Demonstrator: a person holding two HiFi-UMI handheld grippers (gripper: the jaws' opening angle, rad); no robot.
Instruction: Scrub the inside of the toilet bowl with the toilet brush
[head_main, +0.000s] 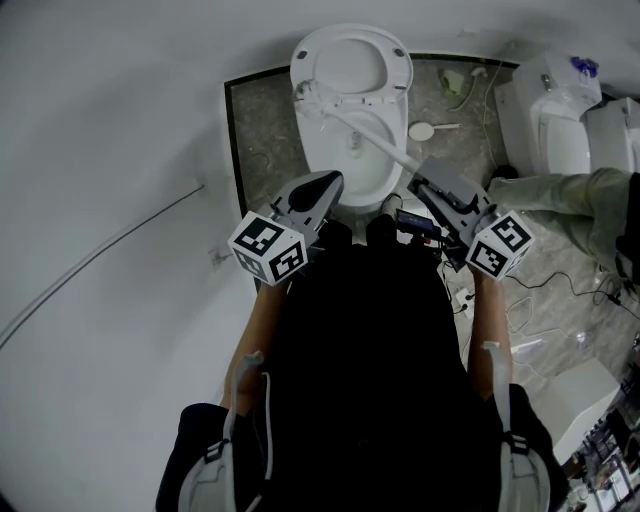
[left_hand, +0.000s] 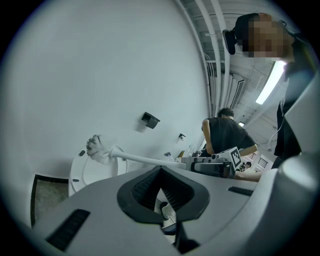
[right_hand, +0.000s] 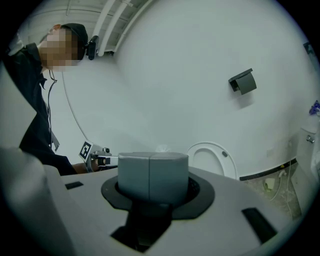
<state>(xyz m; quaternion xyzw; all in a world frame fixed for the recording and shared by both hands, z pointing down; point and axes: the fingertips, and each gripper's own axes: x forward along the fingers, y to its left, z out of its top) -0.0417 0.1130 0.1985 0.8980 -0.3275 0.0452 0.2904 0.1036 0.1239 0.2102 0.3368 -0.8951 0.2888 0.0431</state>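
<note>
The right tongs are clenched on the end of the toilet brush. In their own view the two grey pads meet face to face, and only the bristles peep over them. The left tongs hang just beside them, jaws parted with nothing between, over the near rim of the toilet bowl.

From the right tongs the white handle runs forward and left across the bowl's opening. The bristle head sits at the far left rim, by the raised lid, not down inside the bowl. By my reading the scrubbing is not under way at this moment.

The grip is at the very end of a long handle, so a hard push on the bristles could twist the handle round in the pads. With the head this high, a wet brush could drip or flick onto the lid and the wall ahead. A sweep further left could knock the lid.

The bowl is smooth white glaze, likely slippery for the bristles. Around the toilet is a mottled grey floor inside a dark border. Loose cables lie to the right of the tongs. Further right are a second toilet and a person's trousered leg. A dark box is fixed to the wall ahead.
</note>
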